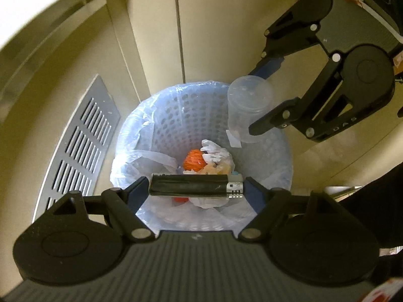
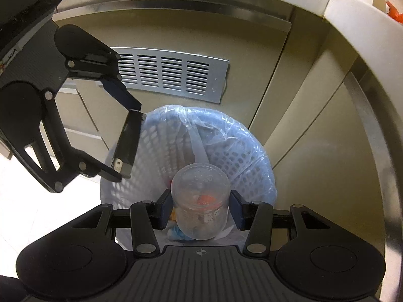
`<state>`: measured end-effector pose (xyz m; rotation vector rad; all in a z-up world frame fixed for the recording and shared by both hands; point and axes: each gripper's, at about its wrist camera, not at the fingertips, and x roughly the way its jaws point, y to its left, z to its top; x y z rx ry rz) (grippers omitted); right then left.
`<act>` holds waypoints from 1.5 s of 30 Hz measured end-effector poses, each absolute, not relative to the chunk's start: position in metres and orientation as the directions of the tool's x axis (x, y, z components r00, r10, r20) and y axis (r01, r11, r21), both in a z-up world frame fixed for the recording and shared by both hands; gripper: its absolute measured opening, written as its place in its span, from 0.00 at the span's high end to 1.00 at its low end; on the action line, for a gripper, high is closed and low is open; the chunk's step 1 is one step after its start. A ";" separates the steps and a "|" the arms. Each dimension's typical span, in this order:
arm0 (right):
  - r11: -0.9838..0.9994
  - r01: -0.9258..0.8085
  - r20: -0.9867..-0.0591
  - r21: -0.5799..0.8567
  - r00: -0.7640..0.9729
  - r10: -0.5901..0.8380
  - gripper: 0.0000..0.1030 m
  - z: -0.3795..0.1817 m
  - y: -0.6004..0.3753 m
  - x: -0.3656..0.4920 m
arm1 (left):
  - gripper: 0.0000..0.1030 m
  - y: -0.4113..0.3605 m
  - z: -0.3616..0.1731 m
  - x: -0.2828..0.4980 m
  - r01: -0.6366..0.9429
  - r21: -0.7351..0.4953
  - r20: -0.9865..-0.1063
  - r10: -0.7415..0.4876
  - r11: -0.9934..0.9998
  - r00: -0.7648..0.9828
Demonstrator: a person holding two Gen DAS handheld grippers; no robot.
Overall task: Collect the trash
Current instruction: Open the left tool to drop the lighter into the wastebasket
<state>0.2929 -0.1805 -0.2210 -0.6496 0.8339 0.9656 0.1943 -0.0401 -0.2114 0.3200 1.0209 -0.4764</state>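
Both my grippers hang above one pale blue perforated waste basket [image 1: 173, 115], lined with a thin plastic bag [image 2: 201, 123] and standing on the floor against beige cabinet doors [image 1: 153, 37]; a slotted metal vent [image 2: 173, 75] sits just behind it. The basket's mouth is open beneath me, with free room between my two grippers. My left gripper [image 1: 195, 188] has its jaws clamped on the two ends of one black lighter [image 1: 194, 187], held crosswise over the near rim. My right gripper [image 2: 200, 205] grips one clear plastic cup [image 2: 200, 201] by its sides, over the basket's opening. Inside lie one orange ball [image 1: 192, 159] and some crumpled white wrappers [image 1: 216, 154].
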 end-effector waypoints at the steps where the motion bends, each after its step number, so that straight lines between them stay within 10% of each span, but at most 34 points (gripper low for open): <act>1: 0.432 -0.895 -0.841 -0.111 0.316 0.439 0.53 -0.222 -0.180 0.293 | 0.23 -0.041 -0.212 0.195 0.525 0.038 -0.873 -0.227 0.851 0.432; 45: 0.430 -0.897 -0.859 -0.102 0.298 0.417 0.53 -0.231 -0.167 0.292 | 0.18 -0.033 -0.214 0.195 0.471 0.029 -0.871 -0.209 0.882 0.445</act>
